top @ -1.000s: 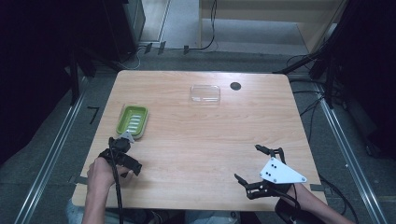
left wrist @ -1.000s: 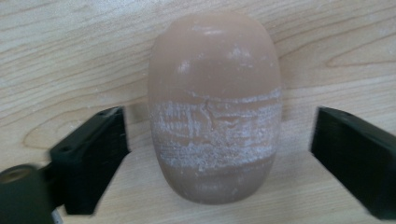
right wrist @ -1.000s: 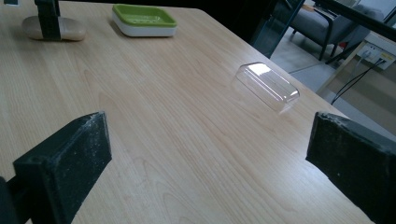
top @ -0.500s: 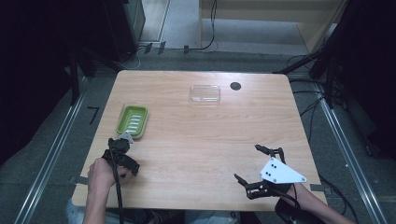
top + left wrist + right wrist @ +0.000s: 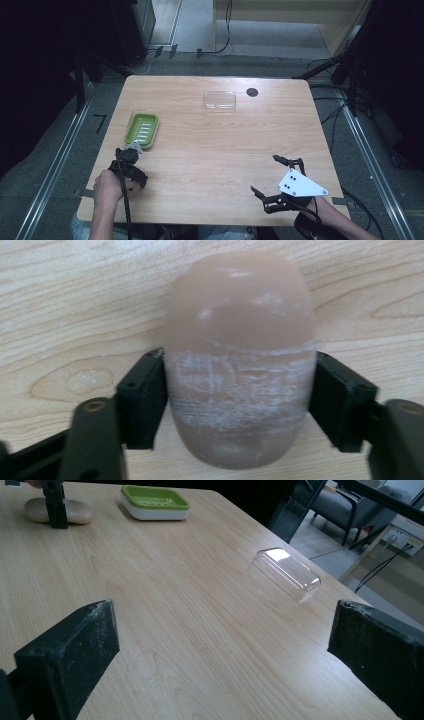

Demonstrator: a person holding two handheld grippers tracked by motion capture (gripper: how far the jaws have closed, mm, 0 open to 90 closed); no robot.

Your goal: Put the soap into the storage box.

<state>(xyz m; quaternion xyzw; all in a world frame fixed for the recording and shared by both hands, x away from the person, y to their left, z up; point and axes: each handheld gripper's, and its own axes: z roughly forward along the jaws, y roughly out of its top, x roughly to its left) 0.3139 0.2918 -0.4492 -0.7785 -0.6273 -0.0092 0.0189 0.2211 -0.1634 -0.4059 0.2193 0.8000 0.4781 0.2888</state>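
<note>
High view: a wooden table [image 5: 215, 150] is seen on grey carpet, with dark equipment and cables around it. A green soap dish [image 5: 142, 129] is placed near the left edge; a clear plastic lid [image 5: 219, 100] and a dark round hole [image 5: 252, 92] are located toward the far side. The left gripper [image 5: 131, 150] is held just below the dish. The right gripper [image 5: 267, 177], with grey plate, is held near the near right edge, jaws spread wide.

Left gripper view: a tan oval soap bar [image 5: 240, 357] is clamped between both black jaws, lying on the wood.

Right gripper view: wide-parted jaws with nothing between are recorded; the lid [image 5: 286, 573], dish [image 5: 154, 502] and soap [image 5: 57, 511] are seen beyond.
</note>
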